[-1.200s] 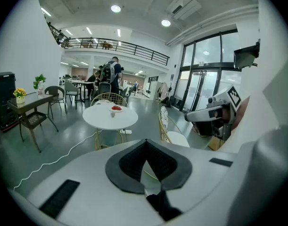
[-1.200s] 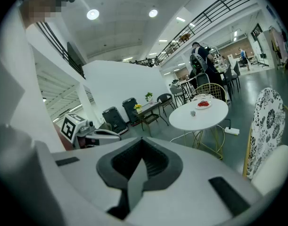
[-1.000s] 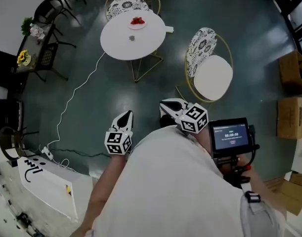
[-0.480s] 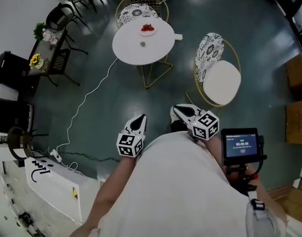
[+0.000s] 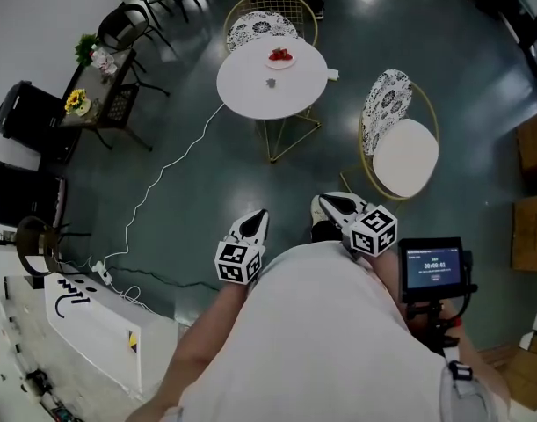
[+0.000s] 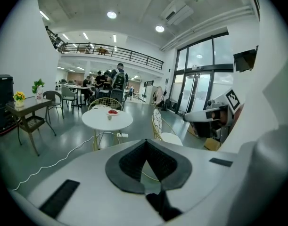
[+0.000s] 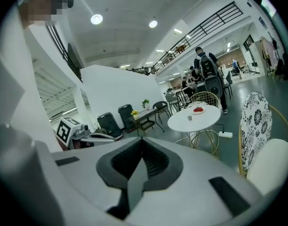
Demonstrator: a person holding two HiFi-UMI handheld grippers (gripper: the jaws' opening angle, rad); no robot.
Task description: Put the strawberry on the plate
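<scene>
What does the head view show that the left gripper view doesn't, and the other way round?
Head view only: the screen beside the person, and the left gripper seen from outside.
Left gripper view only: people standing behind the table, the balcony, the glass doors, and that gripper's jaws, together with nothing between them.
Both: the round table with the plate of red fruit, the cushioned chair, the floor cable and the right gripper.
</scene>
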